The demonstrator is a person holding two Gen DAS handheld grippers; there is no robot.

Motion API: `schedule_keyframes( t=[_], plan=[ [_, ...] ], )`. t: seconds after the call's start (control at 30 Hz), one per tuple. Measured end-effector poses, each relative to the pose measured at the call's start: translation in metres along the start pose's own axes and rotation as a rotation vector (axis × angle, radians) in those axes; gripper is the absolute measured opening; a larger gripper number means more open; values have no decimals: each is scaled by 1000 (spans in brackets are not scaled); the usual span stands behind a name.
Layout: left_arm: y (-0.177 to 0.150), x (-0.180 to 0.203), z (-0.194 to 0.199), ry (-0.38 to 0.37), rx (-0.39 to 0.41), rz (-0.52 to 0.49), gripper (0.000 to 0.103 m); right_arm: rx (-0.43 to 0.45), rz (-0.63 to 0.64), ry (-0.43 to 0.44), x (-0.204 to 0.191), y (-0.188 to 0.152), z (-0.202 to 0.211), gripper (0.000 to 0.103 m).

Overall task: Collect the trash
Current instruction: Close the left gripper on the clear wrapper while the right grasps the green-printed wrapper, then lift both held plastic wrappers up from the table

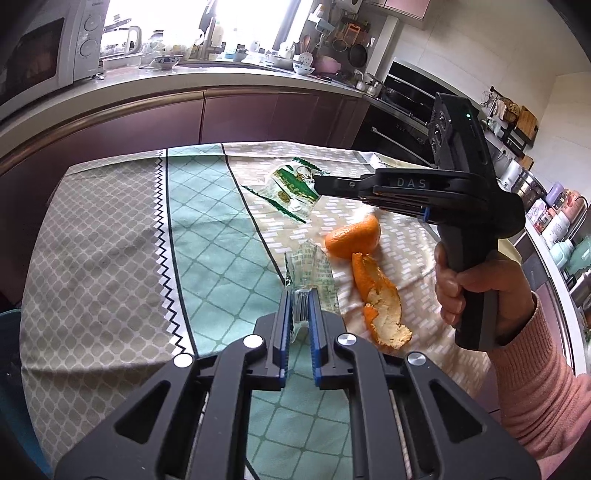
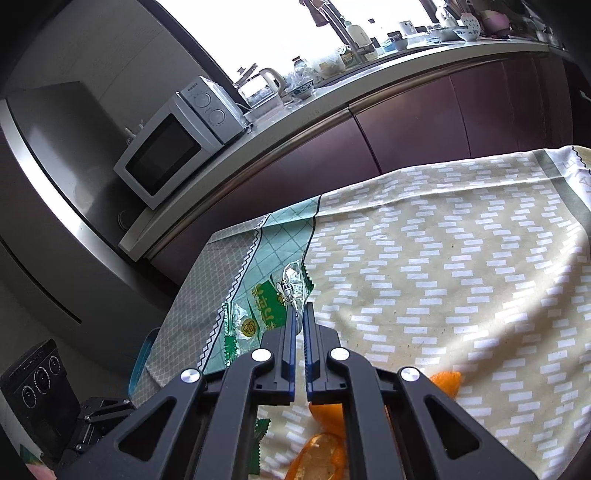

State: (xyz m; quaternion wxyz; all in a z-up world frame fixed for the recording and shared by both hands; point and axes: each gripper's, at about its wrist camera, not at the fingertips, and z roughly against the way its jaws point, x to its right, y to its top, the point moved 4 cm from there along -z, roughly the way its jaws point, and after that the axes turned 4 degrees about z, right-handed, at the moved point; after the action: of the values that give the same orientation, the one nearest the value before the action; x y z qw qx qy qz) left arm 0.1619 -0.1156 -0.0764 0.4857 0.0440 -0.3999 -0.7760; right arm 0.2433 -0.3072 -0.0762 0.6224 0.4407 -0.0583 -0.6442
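Blown-out window (image 2: 295, 33) backlight, fisheye-warped edges

Left wrist: looks forward and down along own fingers, close over tablecloth (image 1: 110, 229), toward counter. Right wrist: same tilt, rolled, close over tablecloth (image 2: 443, 258), toward microwave (image 2: 166, 147). Shared: tablecloth, orange peel (image 1: 380, 295) (image 2: 321, 458), green wrapper (image 1: 291, 188) (image 2: 258, 314), microwave (image 1: 40, 48).

Two wrappers (image 1: 293, 190) (image 1: 312, 275) and orange peel (image 1: 380, 295) lie near the table's (image 1: 110, 240) right edge, peel rightmost.
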Motion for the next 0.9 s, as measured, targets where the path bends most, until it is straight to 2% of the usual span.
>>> schedule_keyframes(
  t=[0.37,0.9],
  plan=[
    [-5,-2,43,48,74,-15,9,26,16,60,-23,-18,23,3],
    [-20,-10,86,94,125,-22,10,52,49,117,-60,-41,43,3]
  ],
)
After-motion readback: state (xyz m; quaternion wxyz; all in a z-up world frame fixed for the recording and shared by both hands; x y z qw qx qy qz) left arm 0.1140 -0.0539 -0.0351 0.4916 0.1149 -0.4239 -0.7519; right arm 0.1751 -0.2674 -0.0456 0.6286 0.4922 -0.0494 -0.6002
